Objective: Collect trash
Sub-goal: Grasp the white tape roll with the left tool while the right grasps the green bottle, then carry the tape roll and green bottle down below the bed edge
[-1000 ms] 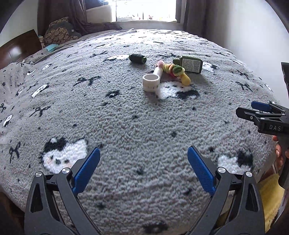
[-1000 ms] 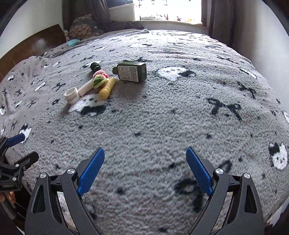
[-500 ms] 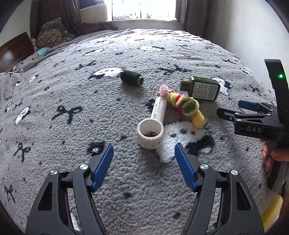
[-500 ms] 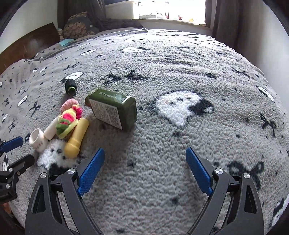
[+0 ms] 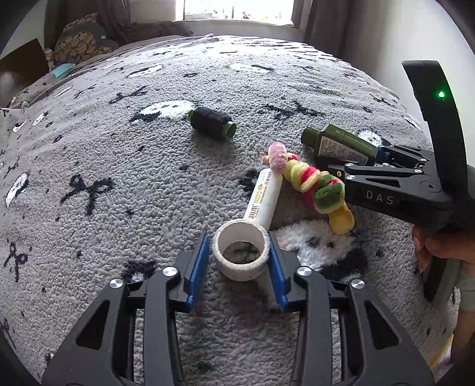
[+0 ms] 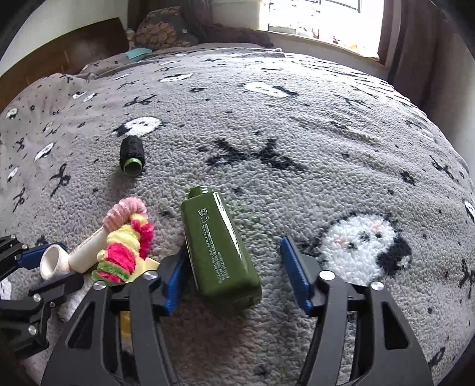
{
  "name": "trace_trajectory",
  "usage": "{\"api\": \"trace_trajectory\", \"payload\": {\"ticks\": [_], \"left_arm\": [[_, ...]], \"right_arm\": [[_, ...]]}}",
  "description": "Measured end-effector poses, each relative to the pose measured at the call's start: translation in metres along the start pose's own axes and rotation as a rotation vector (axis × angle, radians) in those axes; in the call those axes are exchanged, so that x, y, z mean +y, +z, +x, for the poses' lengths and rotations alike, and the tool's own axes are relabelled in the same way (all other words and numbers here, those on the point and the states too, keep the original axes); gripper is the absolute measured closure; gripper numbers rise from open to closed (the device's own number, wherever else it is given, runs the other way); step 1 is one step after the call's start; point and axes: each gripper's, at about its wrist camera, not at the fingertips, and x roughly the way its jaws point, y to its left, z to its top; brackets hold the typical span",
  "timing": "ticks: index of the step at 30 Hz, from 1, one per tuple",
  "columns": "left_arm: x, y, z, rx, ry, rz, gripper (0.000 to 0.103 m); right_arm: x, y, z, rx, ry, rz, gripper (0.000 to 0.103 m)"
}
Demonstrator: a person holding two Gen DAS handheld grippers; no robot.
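A white plastic pipe (image 5: 264, 199) with a ring-shaped end lies on the grey fleece blanket (image 5: 118, 207). My left gripper (image 5: 237, 242) straddles that ring. Its jaws are closing, the right pad at the ring's wall and the left pad a sliver off it. A dark green bottle (image 6: 216, 243) lies on its side between the fingers of my right gripper (image 6: 236, 249). Those jaws are closing too: the left pad touches the bottle and the right pad stands well clear. A pink, yellow and green plush piece (image 5: 311, 184) rests across the pipe. A black thread spool (image 5: 212, 121) lies farther back.
The blanket covers a bed with a wooden headboard (image 6: 74, 50) and cushions (image 5: 80, 44) at the far left. A window (image 5: 237, 12) and curtains stand behind, and a pale wall runs along the right. A person's hand (image 5: 436, 246) holds the right gripper near the bed's edge.
Both grippers have moved forward over the blanket to the pile of items. The left jaws have narrowed around the pipe's ring and the right jaws around the green bottle.
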Motion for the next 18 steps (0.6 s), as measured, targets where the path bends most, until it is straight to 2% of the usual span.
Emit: {"api": "trace_trajectory", "payload": {"ticks": [1,2,11,18], "left_arm": [[0.0,0.0,-0.001,-0.001,0.001,0.003,0.072],[0.0,0.0,-0.001,-0.003,0.002,0.007,0.072],[-0.005,-0.021,-0.023,-0.01,0.01,0.03,0.072],[-0.02,-0.054,-0.056,-0.027,-0.006,0.057,0.072]], "right_arm": [[0.004,0.0,-0.002,-0.005,0.008,-0.02,0.069],[0.007,-0.001,-0.004,-0.008,0.016,-0.034,0.075],[0.013,-0.024,-0.031,0.009,0.006,-0.034,0.075],[0.016,-0.067,-0.073,0.017,-0.032,-0.006,0.075]]}}
